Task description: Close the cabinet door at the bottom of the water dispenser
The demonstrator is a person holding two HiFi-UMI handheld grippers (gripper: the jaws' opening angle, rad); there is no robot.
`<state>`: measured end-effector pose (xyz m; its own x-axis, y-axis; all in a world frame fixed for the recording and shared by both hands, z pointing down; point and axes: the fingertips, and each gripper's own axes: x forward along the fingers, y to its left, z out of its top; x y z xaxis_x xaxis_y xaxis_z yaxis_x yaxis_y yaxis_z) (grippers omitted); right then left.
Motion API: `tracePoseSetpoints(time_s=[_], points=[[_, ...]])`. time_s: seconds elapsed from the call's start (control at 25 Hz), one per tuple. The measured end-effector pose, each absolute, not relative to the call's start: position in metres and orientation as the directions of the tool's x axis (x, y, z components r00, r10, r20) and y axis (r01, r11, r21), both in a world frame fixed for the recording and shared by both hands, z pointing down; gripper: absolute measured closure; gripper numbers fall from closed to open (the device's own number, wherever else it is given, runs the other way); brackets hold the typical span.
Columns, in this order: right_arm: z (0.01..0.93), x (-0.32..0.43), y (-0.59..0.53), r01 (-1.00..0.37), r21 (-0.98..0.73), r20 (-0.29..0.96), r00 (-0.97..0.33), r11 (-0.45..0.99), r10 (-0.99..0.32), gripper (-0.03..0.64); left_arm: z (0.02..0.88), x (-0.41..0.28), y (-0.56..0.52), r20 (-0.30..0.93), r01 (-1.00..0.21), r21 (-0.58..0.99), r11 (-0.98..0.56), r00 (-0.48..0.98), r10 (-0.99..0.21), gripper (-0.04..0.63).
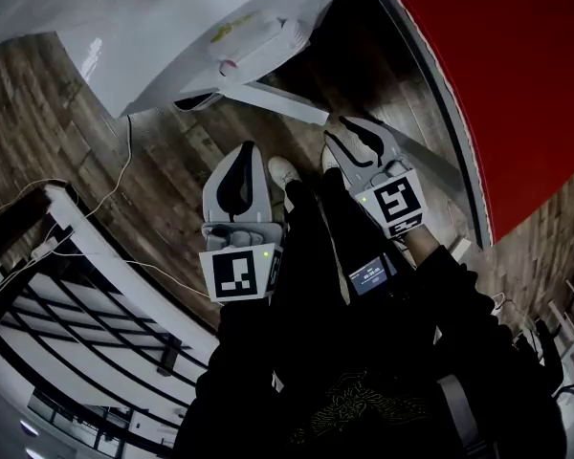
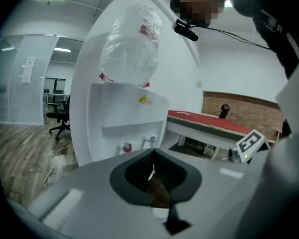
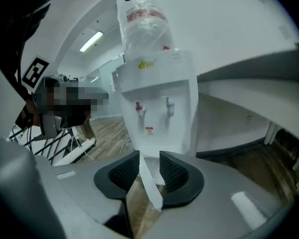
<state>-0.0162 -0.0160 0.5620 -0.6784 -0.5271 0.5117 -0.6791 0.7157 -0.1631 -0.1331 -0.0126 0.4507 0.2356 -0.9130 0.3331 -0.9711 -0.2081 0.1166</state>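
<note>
A white rack (image 1: pixel 96 256) with a cable (image 1: pixel 115 185) stands on the wood floor (image 1: pixel 57 103) at the left, well clear of the work. The dispenser (image 1: pixel 172 36) stands on the floor against a curved white wall. Its bottom door (image 1: pixel 273 100) is swung out over the floor toward the person, so the task is not yet done. The left gripper (image 1: pixel 243 161) is held low and short of the dispenser, jaws together on nothing, likely just kept out of the way. A shoe (image 1: pixel 285 172) shows between the two grippers. The right gripper (image 1: pixel 356 132) is just beside the door's free end with its jaws partly apart. The door's edge shows in the gap between them, but no pad presses on it, and I cannot tell whether the edge is in the gap or beyond it. This looks like lining up to push or take the edge. Each cube (image 1: pixel 239 273) bears only a black-and-white square marker. A small screen (image 1: pixel 368 275) by the right wrist, the yellow sticker (image 2: pixel 145 100) and the bottle's (image 2: pixel 129 44) red label are too small to read. A red table (image 1: pixel 497 65) lies at the far right.
</note>
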Motion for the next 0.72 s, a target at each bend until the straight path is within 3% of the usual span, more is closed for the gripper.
tracePoseSetpoints(time_s=[0.28, 0.72], points=[[0.683, -0.012, -0.008, -0.644, -0.08, 0.662, -0.605, 0.761, -0.442, 0.441, 0.525, -0.145, -0.02, 0.398, -0.979, 0.111, -0.171, 0.201, -0.895, 0.588], [0.814, -0.001, 0.008, -0.606, -0.026, 0.847, -0.436, 0.795, -0.305, 0.38, 0.553, -0.156, -0.01, 0.438, -0.975, 0.129, -0.18, 0.218, -0.872, 0.588]])
